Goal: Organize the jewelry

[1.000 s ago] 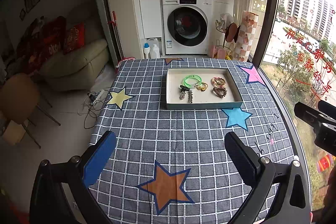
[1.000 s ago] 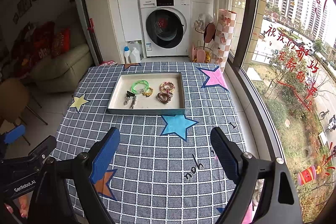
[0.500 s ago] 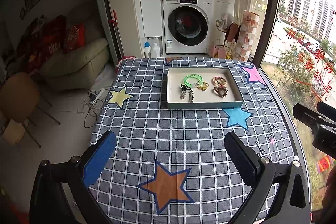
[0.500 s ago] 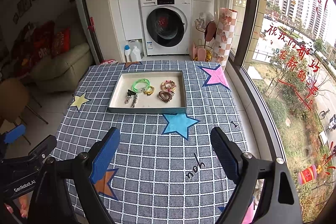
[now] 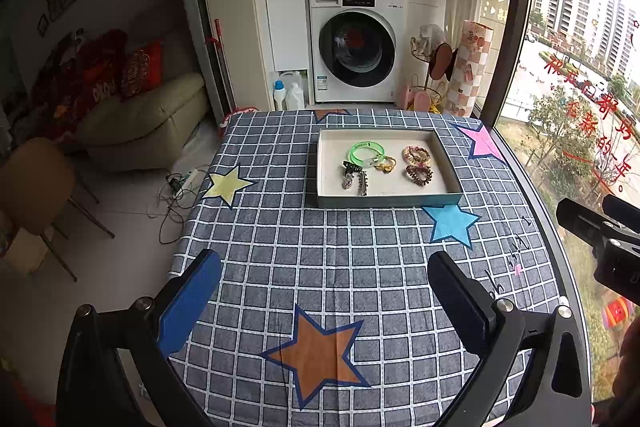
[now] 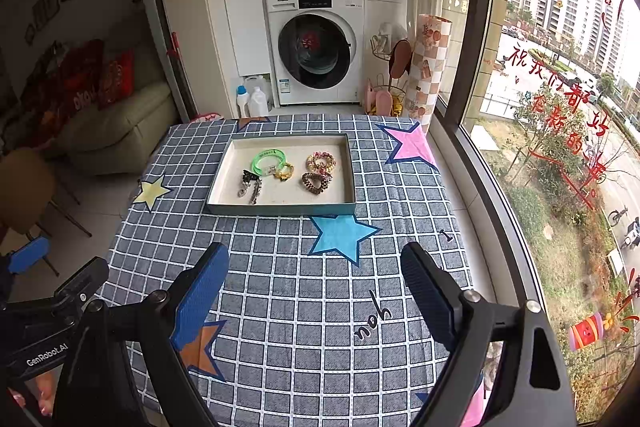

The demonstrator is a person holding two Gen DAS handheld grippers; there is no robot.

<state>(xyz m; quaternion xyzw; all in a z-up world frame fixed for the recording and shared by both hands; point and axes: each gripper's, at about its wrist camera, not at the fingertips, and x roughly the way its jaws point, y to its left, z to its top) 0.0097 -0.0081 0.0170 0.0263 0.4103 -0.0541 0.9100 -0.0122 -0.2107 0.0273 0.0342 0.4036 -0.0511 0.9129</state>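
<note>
Your table [image 5: 360, 267] under its checked cloth runs out of frame at the near edge. The shallow tray [image 5: 390, 201] sits toward its far side, well ahead of both grippers. Inside it lie a green bangle [image 5: 366, 151], two coiled hair ties [image 5: 418, 165], a dark hair clip [image 5: 354, 177] and a small gold piece [image 5: 386, 165] whose kind is hard to make out. Your left gripper [image 5: 324, 291] and right gripper [image 6: 314, 279] hover above the cloth, jaws spread wide, holding nothing. In each view the other gripper is cut off at the frame edge.
</note>
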